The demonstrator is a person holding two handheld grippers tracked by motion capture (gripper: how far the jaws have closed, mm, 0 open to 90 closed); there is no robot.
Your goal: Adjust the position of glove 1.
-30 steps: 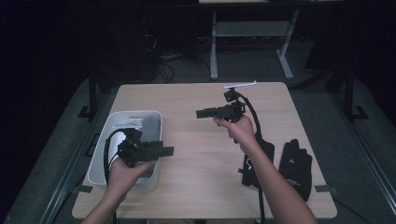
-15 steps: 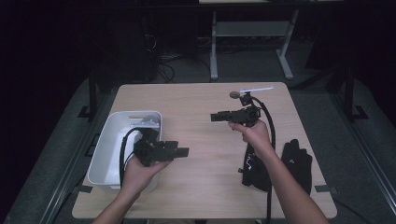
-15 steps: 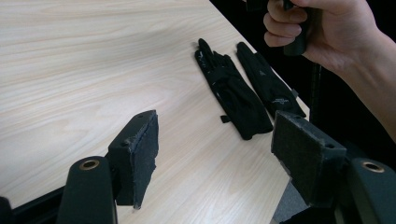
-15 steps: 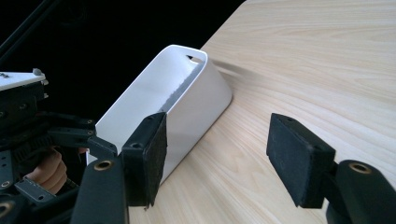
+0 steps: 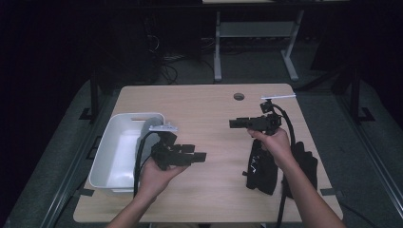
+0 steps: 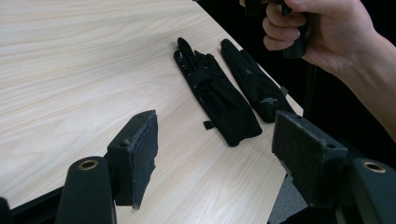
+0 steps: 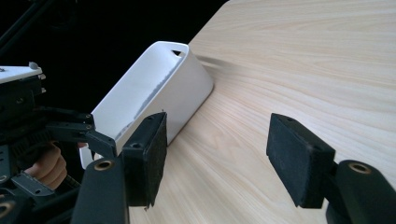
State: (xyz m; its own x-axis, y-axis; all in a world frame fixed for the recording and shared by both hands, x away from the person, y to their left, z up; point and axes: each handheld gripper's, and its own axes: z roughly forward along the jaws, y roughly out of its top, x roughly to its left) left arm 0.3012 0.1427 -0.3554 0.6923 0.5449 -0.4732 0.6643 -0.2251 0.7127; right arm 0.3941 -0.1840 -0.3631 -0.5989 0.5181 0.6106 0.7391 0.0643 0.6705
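The surface (image 5: 209,109) is mostly bare wood, so there is wide open room across its middle and far half for either arm to swing. Its right edge runs close beside the work: in the left gripper view the wood ends just past the gloves and drops to dark floor.

The bin (image 5: 119,152) stands at the left edge, open side up and, as far as the high view shows, with nothing in it. It seems placed there as the drop point, well apart from the gloves, so a carry would cross the clear middle.

Two black gloves lie flat at the near right. The nearer glove (image 6: 215,93) lies just beside the far glove (image 6: 254,84), fingers pointing away from the near edge; the far one lies almost on the surface's rim, leaving little room for a jaw on that side.

The left hand-held gripper (image 5: 197,155) hangs above the wood between bin and gloves, aimed at the gloves, jaws spread wide and holding nothing (image 6: 224,158). The right hand-held gripper (image 5: 234,123) is raised over the gloves, pointing left toward the bin, also spread and empty (image 7: 219,154). Neither touches anything; the left looks better lined up for a first pick.
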